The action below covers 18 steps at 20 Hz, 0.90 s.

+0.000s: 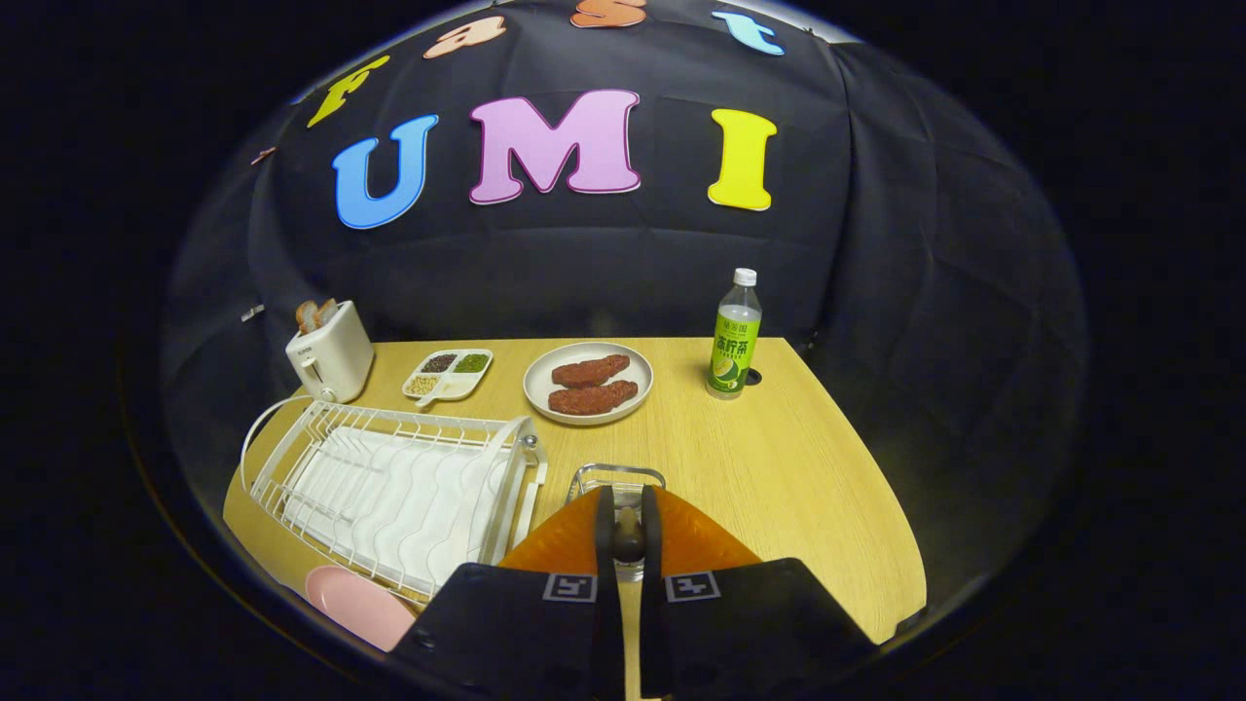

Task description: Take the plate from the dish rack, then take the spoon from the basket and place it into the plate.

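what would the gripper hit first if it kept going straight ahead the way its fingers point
Probably the plate of meat, past the wire basket. The gripper is shut on the spoon; depth is unclear.

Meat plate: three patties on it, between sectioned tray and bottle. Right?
No: two patties, per the gripper view. The meat plate does sit between sectioned tray and bottle. The gripper pinches a small dark object above the orange plate.

Clear plastic bottle with white cap (735,336) carries green printed label, characters too small to make out. Square black-and-white coded markers (569,586) sit on gripper (628,501), fingers pinched on dark rounded handle (628,537).
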Motion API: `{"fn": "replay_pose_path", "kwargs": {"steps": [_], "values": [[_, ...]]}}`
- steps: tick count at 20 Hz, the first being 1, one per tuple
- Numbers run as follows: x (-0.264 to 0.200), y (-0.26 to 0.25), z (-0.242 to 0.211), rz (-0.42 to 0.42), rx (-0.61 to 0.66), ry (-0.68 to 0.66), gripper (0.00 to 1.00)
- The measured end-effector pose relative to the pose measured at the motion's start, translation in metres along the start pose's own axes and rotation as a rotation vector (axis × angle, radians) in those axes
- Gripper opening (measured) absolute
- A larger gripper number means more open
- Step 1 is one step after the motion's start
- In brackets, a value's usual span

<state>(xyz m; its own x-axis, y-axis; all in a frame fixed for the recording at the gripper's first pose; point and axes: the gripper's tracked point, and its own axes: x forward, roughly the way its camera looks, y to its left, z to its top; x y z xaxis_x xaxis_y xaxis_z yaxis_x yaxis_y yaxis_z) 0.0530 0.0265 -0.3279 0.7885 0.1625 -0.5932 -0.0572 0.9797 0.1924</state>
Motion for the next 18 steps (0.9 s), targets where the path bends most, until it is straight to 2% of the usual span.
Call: {"fn": "replay_pose_path", "kwargs": {"steps": [6, 11, 14, 18], "values": [[-0.053, 0.029, 0.045, 0.08, -0.052, -0.045, 0.11], [-0.118, 0.082, 0.075, 0.247, -0.06, -0.097, 0.11], [-0.147, 0.128, 0.068, 0.374, -0.074, -0.089, 0.1], [-0.167, 0.194, 0.02, 0.545, -0.128, -0.016, 0.11]]}}
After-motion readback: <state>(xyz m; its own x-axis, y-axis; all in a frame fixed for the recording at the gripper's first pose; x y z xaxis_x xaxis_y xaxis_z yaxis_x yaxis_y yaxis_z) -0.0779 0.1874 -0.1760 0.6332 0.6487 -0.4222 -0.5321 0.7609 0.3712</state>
